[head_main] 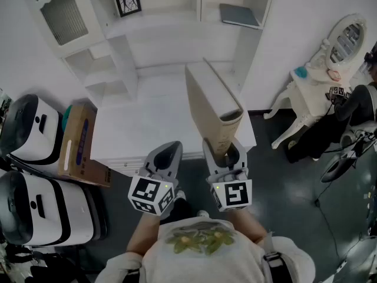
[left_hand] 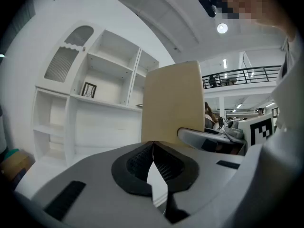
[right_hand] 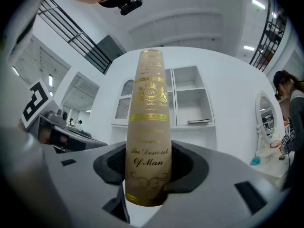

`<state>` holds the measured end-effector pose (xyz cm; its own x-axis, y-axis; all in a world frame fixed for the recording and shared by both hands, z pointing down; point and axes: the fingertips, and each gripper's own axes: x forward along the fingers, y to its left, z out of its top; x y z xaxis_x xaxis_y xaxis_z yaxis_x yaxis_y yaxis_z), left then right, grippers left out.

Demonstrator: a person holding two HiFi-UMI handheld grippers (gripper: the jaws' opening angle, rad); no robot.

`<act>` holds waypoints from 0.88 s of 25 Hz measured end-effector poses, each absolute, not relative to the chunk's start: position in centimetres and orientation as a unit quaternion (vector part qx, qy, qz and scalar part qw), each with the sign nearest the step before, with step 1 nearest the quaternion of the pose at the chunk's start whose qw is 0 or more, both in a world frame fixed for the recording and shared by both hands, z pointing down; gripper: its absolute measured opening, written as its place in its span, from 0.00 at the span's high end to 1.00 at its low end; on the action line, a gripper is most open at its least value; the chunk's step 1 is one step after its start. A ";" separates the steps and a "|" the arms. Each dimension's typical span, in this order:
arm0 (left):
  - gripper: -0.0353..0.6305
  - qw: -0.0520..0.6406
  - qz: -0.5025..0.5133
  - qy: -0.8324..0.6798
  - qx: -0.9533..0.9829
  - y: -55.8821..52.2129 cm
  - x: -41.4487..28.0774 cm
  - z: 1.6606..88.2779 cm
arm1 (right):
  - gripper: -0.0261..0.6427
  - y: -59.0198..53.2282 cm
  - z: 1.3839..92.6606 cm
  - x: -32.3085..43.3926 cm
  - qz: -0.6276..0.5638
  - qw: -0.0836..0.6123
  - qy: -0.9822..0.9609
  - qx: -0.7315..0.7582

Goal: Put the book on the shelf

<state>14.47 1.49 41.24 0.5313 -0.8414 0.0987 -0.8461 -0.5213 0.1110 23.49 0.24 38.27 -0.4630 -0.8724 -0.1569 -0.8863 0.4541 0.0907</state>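
Book (head_main: 209,105): upright, gripped at its spine end, above the white desk (head_main: 147,128), not yet on the shelf (head_main: 171,19).
Right gripper (head_main: 227,155): clamped on the book.
Left gripper (head_main: 165,158): jaws pressed together, holding nothing.
Done: book lifted.
Left to do, likely: 2 steps, carry it to the shelf, let go.

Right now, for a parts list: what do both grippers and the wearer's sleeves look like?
The left gripper and right gripper have smooth grey moulded shells with black ribbed pads. Each carries a cube of black-and-white square markers. The person wears a pale-sleeved top with a green print.
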 end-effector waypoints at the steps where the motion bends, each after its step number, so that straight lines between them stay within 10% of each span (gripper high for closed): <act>1: 0.90 0.072 0.017 -0.483 0.873 1.2 14.3 41.1 | 0.63 -0.1 38.4 23.3 0.080 0.043 0.852 -0.516; 22: 0.90 0.069 0.009 -0.453 0.889 -6.4 8.0 41.1 | 0.63 -8.4 36.3 18.0 0.085 0.083 0.828 -0.548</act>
<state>8.04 -6.36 41.10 0.5902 -0.8035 0.0778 -0.8059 -0.5808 0.1150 17.98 -8.40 36.33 -0.3867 -0.8928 -0.2309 -0.9212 0.3858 0.0507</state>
